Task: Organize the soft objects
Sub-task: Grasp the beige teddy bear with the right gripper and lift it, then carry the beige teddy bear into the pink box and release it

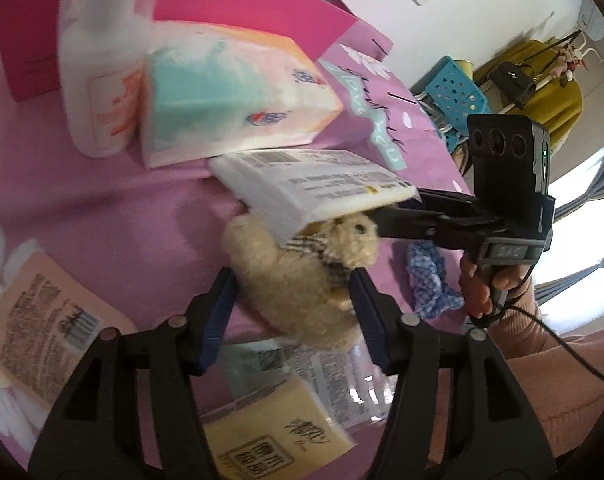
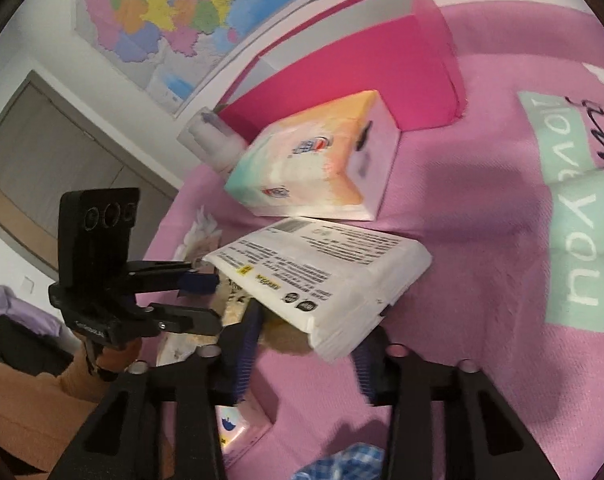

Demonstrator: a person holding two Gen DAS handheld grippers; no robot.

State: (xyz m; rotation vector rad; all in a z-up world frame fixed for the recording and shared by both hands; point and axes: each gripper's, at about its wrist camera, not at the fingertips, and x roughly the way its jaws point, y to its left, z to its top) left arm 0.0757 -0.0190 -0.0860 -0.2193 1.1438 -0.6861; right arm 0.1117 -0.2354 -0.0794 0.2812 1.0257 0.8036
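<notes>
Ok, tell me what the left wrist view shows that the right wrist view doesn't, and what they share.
Left wrist only: the left tongs gripping the plush toy, a peach tissue pack and a blue perforated basket. Right wrist only: a wall map and a grey door. Both: the white tissue pack held in the right tongs, the pastel tissue box, the pink box and a white bottle.

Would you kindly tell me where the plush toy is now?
In the left wrist view the plush toy sits centre, between the left gripper's fingers, under the white tissue pack.
</notes>
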